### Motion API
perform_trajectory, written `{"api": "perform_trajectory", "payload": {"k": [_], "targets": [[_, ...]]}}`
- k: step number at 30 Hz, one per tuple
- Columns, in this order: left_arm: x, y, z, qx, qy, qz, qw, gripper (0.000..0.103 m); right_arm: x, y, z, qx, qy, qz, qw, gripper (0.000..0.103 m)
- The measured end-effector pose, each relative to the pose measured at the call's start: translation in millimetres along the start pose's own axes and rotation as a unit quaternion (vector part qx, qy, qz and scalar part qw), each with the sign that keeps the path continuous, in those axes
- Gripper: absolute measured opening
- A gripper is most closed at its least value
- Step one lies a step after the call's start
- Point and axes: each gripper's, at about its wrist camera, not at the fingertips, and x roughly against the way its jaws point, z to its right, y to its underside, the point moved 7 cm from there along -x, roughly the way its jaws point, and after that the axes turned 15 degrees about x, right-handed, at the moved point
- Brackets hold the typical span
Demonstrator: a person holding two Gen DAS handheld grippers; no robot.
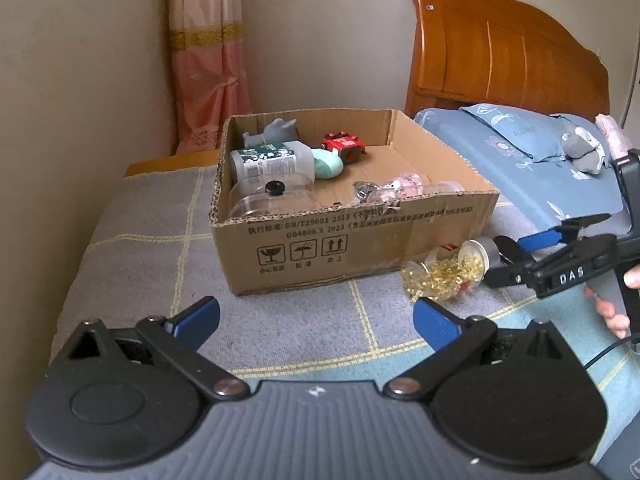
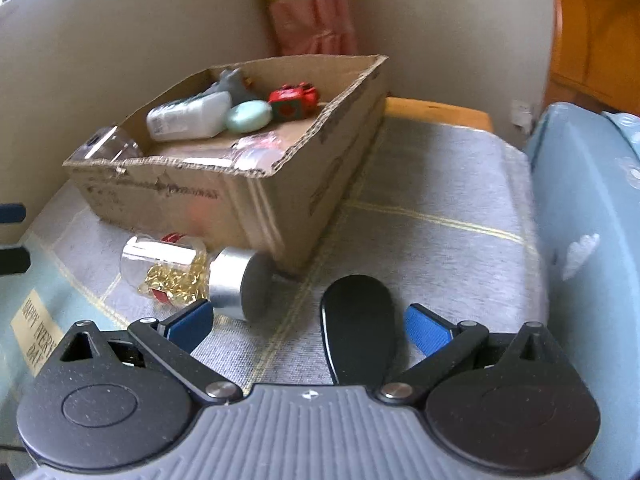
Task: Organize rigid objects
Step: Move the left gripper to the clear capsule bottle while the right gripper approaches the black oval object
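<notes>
Right gripper (image 2: 308,326) hung unclenched over a black oval object (image 2: 358,328) on the blanket (image 2: 440,240); capsule jar (image 2: 188,276) lay beside the cardboard box (image 2: 248,200). Left gripper (image 1: 316,322) spread, empty. Pick step; next likely closing on one.

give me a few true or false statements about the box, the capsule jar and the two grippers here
1. The jar of yellow capsules lies on its side outside the cardboard box. True.
2. The red toy car sits on the blanket beside the box. False: it is inside the box, near the far wall.
3. The right gripper is clamped on the jar's silver cap. False: its jaws are open, and the cap lies just beyond its left finger.
4. The left gripper is open and holds nothing. True.
5. The box is empty. False: it holds the car, a white bottle, a mint-green oval object and other things.
</notes>
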Motion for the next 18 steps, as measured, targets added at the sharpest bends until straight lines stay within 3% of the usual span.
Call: {"api": "perform_trajectory", "payload": {"k": [9, 18], "targets": [[-8, -2, 11, -0.011, -0.002, -0.003, 0.9999, 0.102, 16, 11, -50, 0.052, -0.070, 0.000, 0.996, 0.103], [-16, 3, 36, -0.043, 0.011, -0.013, 0.9989, 0.102, 35, 25, -104, 0.073, -0.109, -0.005, 0.991, 0.103]]}}
